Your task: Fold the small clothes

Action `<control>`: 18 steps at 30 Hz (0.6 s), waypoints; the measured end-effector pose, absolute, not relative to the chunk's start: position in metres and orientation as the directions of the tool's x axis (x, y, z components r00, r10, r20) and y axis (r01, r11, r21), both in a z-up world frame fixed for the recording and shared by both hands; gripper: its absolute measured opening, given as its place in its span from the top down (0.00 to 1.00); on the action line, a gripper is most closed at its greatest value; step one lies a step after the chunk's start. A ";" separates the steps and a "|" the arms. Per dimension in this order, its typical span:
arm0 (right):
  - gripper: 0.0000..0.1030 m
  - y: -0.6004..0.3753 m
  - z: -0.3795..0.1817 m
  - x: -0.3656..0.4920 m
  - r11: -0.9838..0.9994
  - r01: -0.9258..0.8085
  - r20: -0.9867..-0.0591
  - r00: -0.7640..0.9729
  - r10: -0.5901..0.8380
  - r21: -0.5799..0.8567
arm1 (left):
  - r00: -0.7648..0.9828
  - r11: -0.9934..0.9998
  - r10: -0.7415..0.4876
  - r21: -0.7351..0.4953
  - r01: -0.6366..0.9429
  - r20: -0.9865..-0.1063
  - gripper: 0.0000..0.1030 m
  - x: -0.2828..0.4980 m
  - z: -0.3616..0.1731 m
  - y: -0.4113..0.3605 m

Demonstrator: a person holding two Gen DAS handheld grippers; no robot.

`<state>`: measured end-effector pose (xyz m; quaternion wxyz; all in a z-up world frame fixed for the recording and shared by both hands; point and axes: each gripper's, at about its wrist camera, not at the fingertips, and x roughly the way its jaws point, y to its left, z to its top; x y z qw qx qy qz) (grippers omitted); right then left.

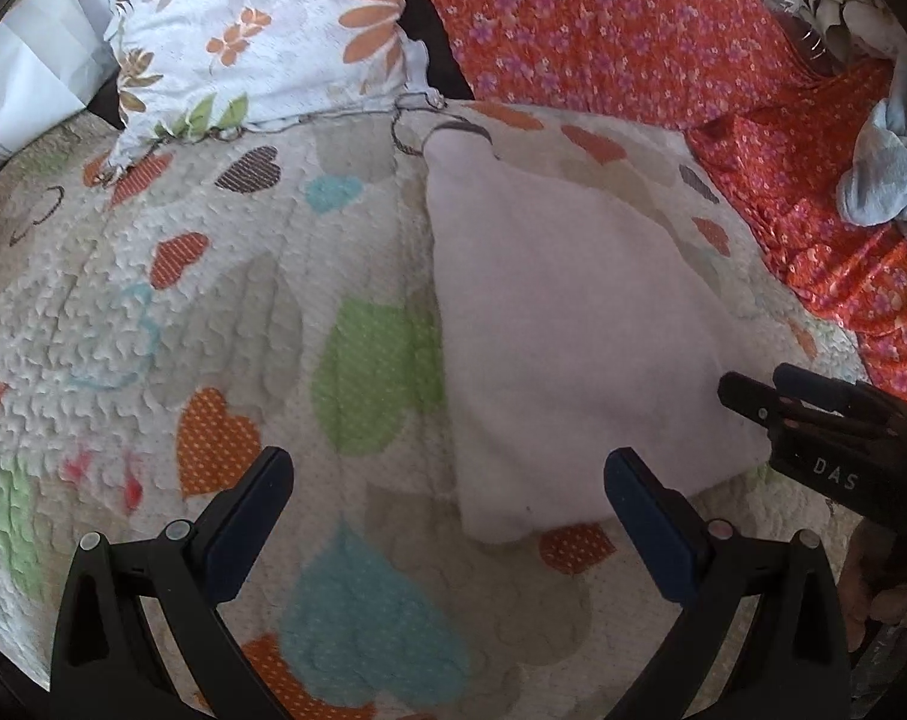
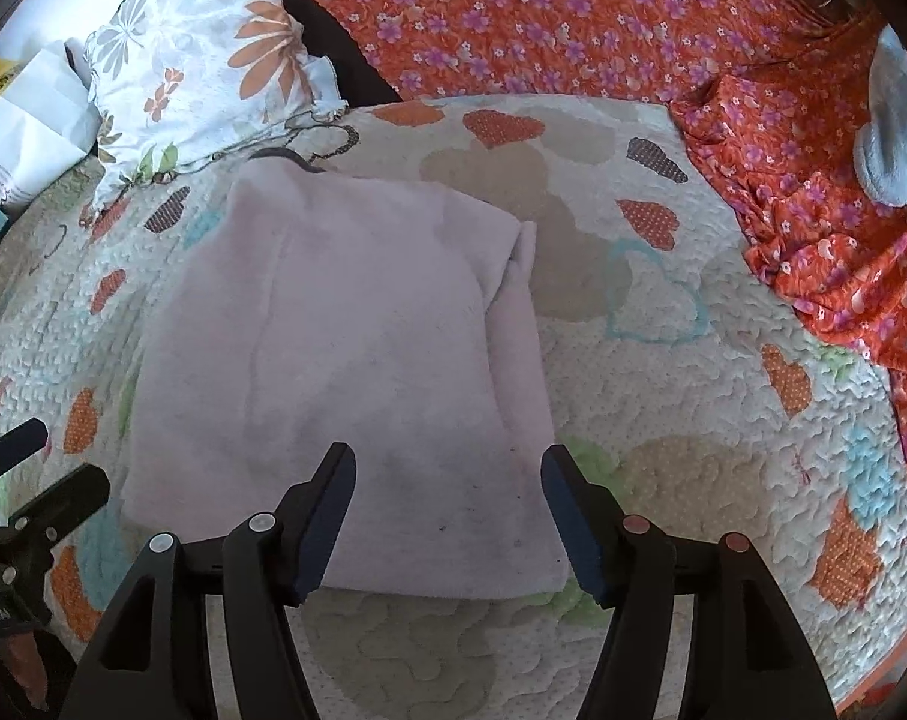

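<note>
A pale pink garment [image 1: 573,330] lies folded flat on a heart-patterned quilt [image 1: 213,300]. In the right wrist view the garment [image 2: 345,360] fills the middle, with a folded edge along its right side. My left gripper [image 1: 447,468] is open and empty, above the quilt just left of the garment's near corner. My right gripper [image 2: 447,474] is open and empty, hovering over the garment's near edge. The right gripper also shows in the left wrist view [image 1: 813,414], at the garment's right edge. The left gripper shows at the left edge of the right wrist view [image 2: 39,480].
A floral pillow [image 1: 261,36] lies at the far left of the quilt. An orange flowered cloth [image 1: 633,30] covers the back and right side. A grey-white cloth [image 1: 891,168] sits on it at the right. White paper [image 1: 27,78] lies at the far left.
</note>
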<state>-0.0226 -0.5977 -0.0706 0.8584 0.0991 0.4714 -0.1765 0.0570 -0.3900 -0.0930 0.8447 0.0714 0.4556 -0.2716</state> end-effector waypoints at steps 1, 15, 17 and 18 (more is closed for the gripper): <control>0.33 -0.598 -0.071 -0.023 0.917 0.398 -0.843 0.492 -0.217 -0.004 | 0.434 0.840 -0.397 -0.130 0.527 -0.809 0.00 0.056 -0.094 -0.391; 0.30 -0.599 -0.068 -0.023 0.913 0.409 -0.831 0.503 -0.240 -0.016 | 0.428 0.838 -0.399 -0.133 0.530 -0.811 0.00 0.054 -0.094 -0.394; 0.30 -0.596 -0.066 -0.023 0.913 0.406 -0.825 0.505 -0.256 -0.035 | 0.427 0.838 -0.396 -0.130 0.530 -0.813 0.00 0.053 -0.095 -0.394; 0.30 -0.595 -0.066 -0.023 0.913 0.405 -0.822 0.505 -0.261 -0.041 | 0.427 0.838 -0.396 -0.130 0.530 -0.813 0.00 0.053 -0.095 -0.394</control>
